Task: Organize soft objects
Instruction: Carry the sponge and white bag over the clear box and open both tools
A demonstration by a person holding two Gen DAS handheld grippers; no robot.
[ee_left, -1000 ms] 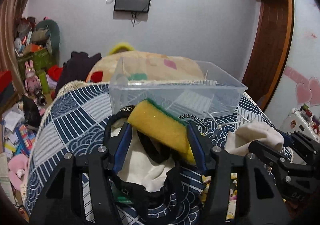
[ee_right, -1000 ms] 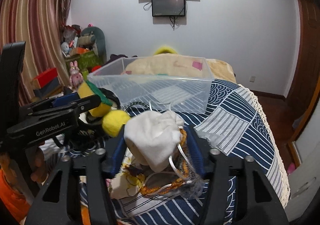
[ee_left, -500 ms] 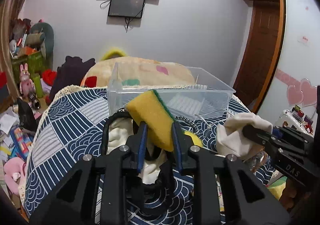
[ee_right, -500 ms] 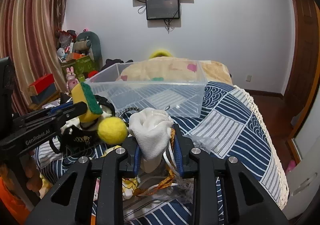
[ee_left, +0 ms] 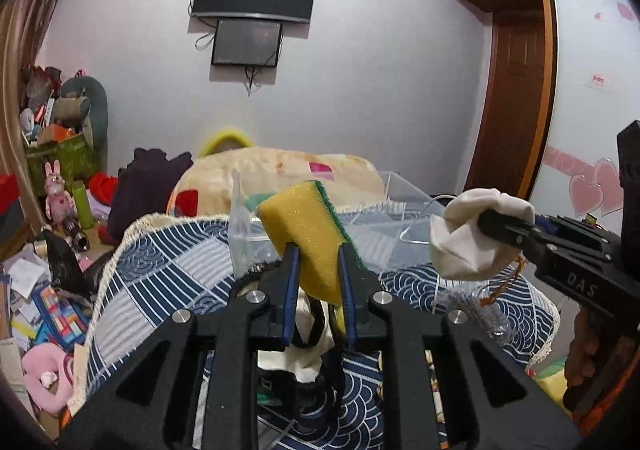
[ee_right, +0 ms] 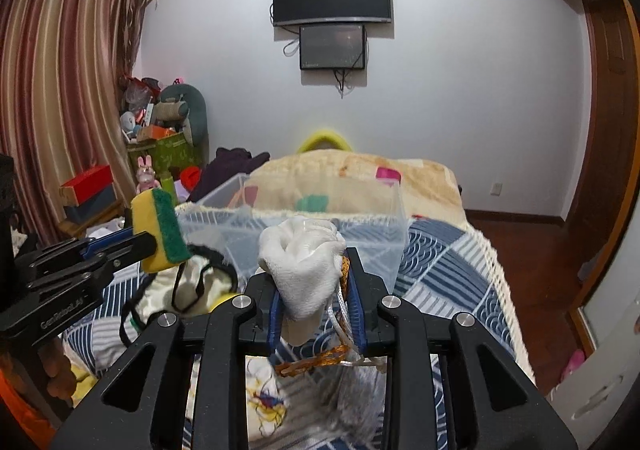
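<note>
Gripping sponge [ee_left: 308, 234] between fingers [ee_left: 290, 270], left gripper [ee_left: 319, 256]

I log: sponge [ee_left: 306, 234] yellow, green-backed; cloth pouch [ee_right: 302, 266] white; bedspread [ee_left: 168, 266] navy-and-white patterned patchwork; bin [ee_right: 320, 226] clear.

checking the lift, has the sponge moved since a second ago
Yes. The sponge, held in the left gripper, has risen: in the right wrist view it now sits level with the clear bin's rim, where earlier it was below it.
</note>
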